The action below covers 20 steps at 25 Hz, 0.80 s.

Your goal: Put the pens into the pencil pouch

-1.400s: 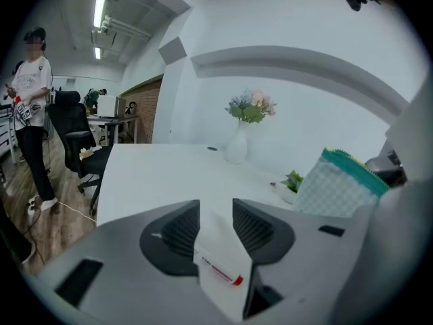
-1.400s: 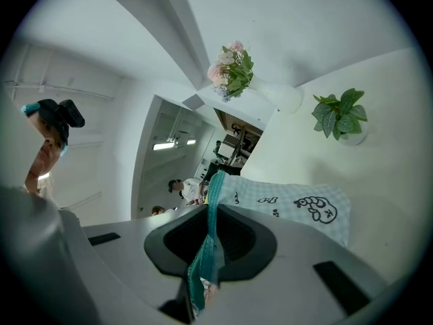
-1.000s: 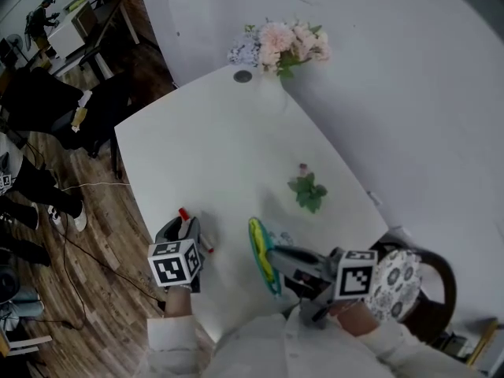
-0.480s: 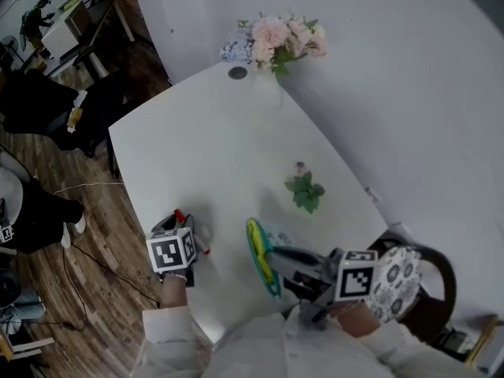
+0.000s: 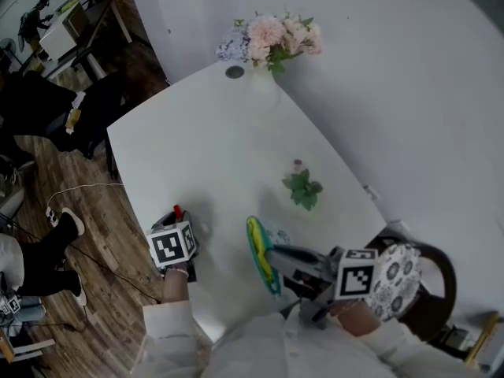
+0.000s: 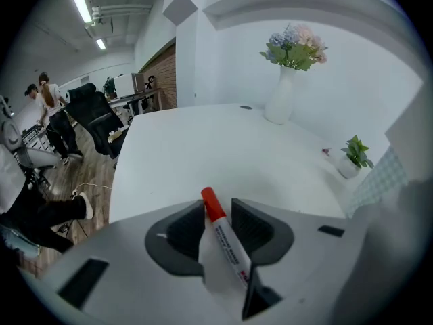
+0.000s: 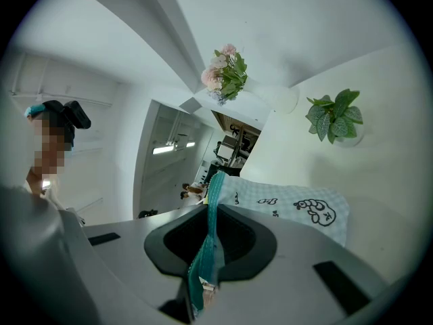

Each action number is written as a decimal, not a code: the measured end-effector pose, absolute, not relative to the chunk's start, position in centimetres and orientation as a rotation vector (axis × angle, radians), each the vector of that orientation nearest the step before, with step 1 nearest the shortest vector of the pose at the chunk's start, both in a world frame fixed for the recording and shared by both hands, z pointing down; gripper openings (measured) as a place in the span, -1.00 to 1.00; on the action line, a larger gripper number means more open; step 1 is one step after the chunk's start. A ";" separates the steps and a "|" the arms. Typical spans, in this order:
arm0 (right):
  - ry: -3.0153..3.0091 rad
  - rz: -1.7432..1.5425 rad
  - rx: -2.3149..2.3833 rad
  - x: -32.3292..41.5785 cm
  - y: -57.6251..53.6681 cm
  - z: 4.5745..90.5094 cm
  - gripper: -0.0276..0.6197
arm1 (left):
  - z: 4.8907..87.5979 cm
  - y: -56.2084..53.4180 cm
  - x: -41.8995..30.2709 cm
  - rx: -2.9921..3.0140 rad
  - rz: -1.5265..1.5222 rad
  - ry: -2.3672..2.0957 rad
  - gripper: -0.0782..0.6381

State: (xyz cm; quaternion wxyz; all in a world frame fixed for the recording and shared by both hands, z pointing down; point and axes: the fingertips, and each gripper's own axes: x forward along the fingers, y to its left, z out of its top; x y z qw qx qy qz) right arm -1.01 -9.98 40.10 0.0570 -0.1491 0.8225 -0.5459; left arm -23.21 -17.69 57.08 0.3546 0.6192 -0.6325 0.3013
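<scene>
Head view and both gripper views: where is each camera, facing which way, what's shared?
Head view: on the person's head, looking steeply down at the table; shows white sleeves, left gripper, right gripper.
Left gripper view: rides the left gripper, faces across the table; its jaws have just been closing around the marker, not yet gripping.
Right gripper view: rides the right gripper, faces toward the flowers, jaws shut on the pouch.
Shared: flowers and small plant in all three.

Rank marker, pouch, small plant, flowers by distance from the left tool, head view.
1. Marker: between the jaws of the left tool, which have just been closing.
2. Pouch: close by, to its right.
3. Small plant: farther back, right.
4. Flowers: far corner.
</scene>
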 end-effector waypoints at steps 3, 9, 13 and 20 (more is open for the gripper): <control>2.490 -1.666 -0.482 -0.7 -9.9 40.4 -0.79 | 57.1 -17.8 -23.0 1.608 0.778 -1.637 -0.52; 2.488 -1.662 -0.504 -0.5 -9.5 40.4 -0.79 | 56.9 -17.4 -22.7 1.627 0.747 -1.627 -0.60; 2.491 -1.645 -0.488 -0.7 -9.5 40.1 -0.79 | 55.7 -17.2 -22.0 1.701 0.666 -1.603 -0.60; 2.498 -1.649 -0.525 -0.4 -9.0 40.6 -0.79 | 52.7 -16.6 -20.0 1.845 0.509 -1.563 -0.60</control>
